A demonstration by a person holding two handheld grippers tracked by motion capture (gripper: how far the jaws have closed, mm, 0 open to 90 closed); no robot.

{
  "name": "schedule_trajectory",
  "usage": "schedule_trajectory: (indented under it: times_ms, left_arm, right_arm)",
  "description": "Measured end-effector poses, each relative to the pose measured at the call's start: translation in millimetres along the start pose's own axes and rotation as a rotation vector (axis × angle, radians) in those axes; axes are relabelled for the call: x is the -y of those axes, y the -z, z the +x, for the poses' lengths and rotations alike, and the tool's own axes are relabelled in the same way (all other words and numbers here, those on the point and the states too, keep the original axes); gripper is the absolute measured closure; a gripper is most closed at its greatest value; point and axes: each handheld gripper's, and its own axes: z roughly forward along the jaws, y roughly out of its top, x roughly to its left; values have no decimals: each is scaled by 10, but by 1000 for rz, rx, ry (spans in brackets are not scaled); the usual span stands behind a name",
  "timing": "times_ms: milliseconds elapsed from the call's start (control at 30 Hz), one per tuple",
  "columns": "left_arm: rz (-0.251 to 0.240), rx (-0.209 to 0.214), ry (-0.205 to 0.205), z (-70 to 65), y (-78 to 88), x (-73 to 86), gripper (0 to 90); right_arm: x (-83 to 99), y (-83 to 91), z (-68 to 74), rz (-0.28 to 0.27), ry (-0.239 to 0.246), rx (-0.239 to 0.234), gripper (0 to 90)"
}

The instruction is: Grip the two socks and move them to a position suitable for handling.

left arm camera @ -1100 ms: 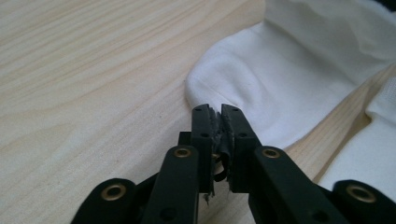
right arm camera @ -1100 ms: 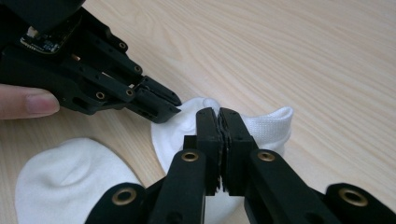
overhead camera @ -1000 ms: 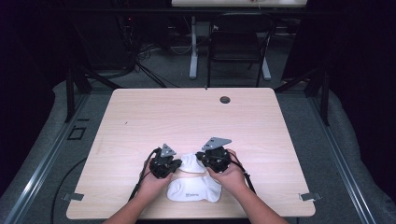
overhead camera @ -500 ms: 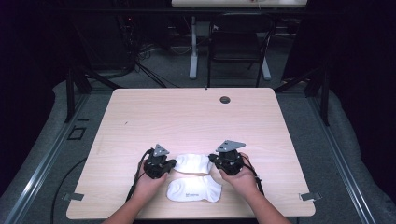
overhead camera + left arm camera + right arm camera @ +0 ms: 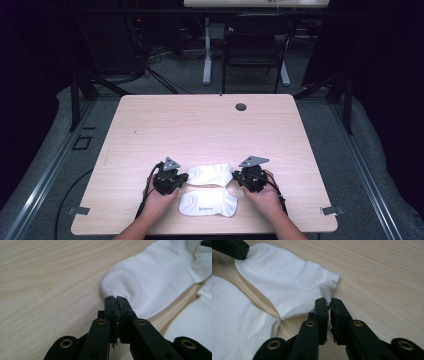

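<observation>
Two white cotton ankle socks lie on the pale wood-grain table [image 5: 200, 125], near its front edge, between the person's hands. The farther sock [image 5: 210, 174] is stretched sideways (its ends sit at the two grippers), while the nearer sock with a small printed mark [image 5: 207, 202] lies flat just beside it. The left gripper [image 5: 176, 180] has its black jaws pressed together on the farther sock's rounded end [image 5: 150, 282]. The right gripper [image 5: 241, 179] has its jaws clamped on a small pinch of fabric at the other end [image 5: 294, 287]. A small dark round grommet [image 5: 241, 106] sits near the table's far edge.
</observation>
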Motion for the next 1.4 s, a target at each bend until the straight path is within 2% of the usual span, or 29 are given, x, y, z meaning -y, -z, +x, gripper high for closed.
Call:
schedule_trajectory:
  times_ms: [133, 267, 333, 367, 433, 567, 667, 800, 833, 967, 1100, 1133, 1233, 1400]
  left_arm:
    - [-8, 4, 24, 31, 22, 29, 881]
    - [-10, 6, 25, 46, 41, 48, 877]
    - [-15, 6, 25, 50, 48, 52, 862]
    - [-20, 10, 26, 53, 53, 49, 853]
    - [-35, 18, 30, 62, 61, 39, 807]
    - [-59, 27, 24, 78, 59, -3, 696]
    - [-69, 35, 10, 73, 43, -46, 660]
    - [-57, 31, -16, 47, 1, -85, 641]
    - [-58, 32, -12, 40, -14, -85, 640]
    - [-38, 23, -28, 33, -62, -77, 641]
    - [-30, 18, -35, 39, -79, -74, 655]
    - [-27, 16, -36, 41, -84, -72, 664]
    - [-29, 15, -28, 43, -89, -66, 690]
    - [-25, 17, -34, 52, -88, -64, 781]
  right_arm:
    - [12, 79, -40, -24, -24, 26, 779]
    - [-8, 143, -66, -67, -75, 14, 749]
    - [-29, 146, -49, -92, -99, 5, 705]
    - [-33, 130, -39, -101, -100, 0, 695]
    - [-41, 81, -10, -79, -76, -1, 666]
    - [-37, -13, 23, -61, -73, -8, 633]
    - [-36, -44, 18, -54, -88, -9, 611]
    - [-9, -74, -12, -36, -107, -15, 600]
    - [0, -79, -19, -31, -114, -16, 600]
    - [28, -90, -63, -26, -150, -28, 603]
    - [38, -103, -80, -10, -162, -43, 630]
    - [40, -113, -80, -12, -151, -44, 646]
    - [38, -120, -67, -9, -157, -56, 702]
    - [38, -115, -62, 4, -149, -52, 815]
